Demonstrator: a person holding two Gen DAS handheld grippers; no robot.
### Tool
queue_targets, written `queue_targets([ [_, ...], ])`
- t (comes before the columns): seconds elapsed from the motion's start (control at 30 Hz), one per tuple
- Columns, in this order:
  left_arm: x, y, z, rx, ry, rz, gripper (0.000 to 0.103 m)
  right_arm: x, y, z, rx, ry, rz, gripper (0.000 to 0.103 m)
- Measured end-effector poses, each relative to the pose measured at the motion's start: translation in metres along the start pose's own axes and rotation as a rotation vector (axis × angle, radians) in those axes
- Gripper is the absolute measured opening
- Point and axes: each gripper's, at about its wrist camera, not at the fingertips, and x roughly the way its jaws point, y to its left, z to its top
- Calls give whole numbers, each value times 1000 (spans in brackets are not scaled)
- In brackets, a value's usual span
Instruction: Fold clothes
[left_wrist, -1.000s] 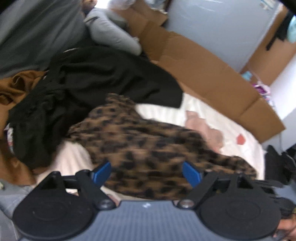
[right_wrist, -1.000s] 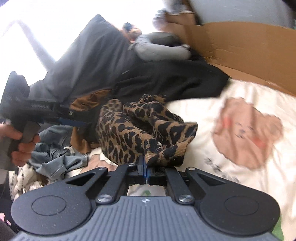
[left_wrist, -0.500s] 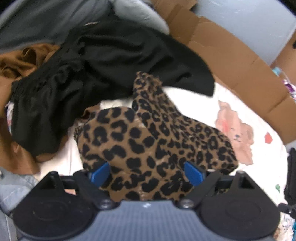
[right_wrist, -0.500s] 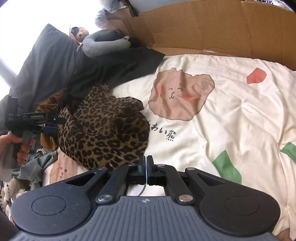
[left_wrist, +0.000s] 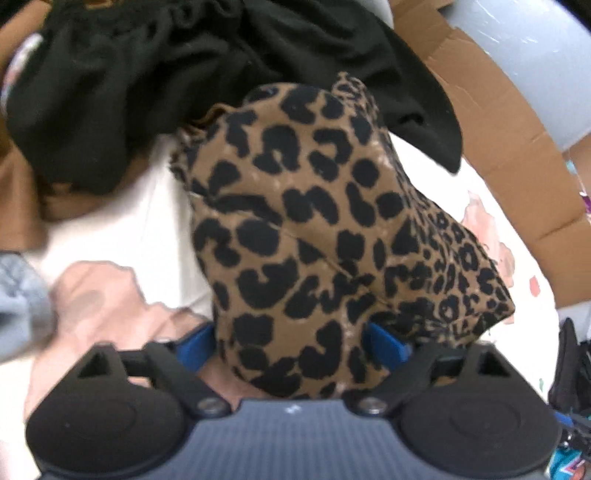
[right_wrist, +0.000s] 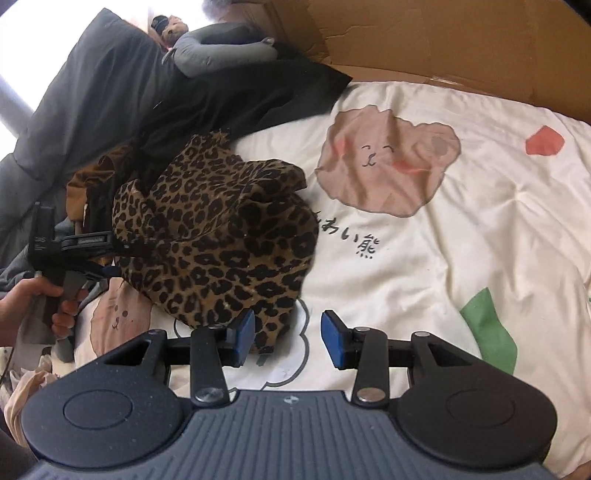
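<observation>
On the bedspread, my leopard garment lies bunched and unfolded, with both tongs apart.

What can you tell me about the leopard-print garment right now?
The leopard-print garment is a soft tan fabric with black spots, bunched in a rumpled heap, not yet folded. It lies on the cream bear-print quilt, its far edge against the black clothing. The left gripper stands open around its near edge; the right gripper is open, one pad touching its hem.

The leopard-print garment lies bunched in a rumpled heap on the cream bedspread.
</observation>
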Motion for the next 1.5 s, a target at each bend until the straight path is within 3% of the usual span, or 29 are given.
queue_targets([
  [0.03,0,-2,0,17,-3,1,73,0,2,1,-9,0,0,48],
  [0.1,-4,-10,1,62,-9,20,51,-1,6,1,-22,-4,2,51],
  [0.2,-14,-22,4,111,-24,24,28,-1,8,1,-23,-5,5,51],
  [0.3,-22,-29,7,137,-22,13,21,0,9,0,-17,-8,11,51],
  [0.77,-92,-90,24,248,-17,-83,6,-5,45,14,-119,-71,69,51],
  [1.1,-131,-146,28,316,-63,-242,1,-14,89,34,-270,-125,145,52],
  [1.17,-138,-157,28,340,-69,-270,1,-11,98,39,-302,-137,153,57],
  [1.27,-148,-171,29,373,-87,-298,1,-2,109,42,-353,-146,143,74],
  [1.5,-173,-192,30,414,-105,-360,1,17,109,43,-408,-158,61,72],
])
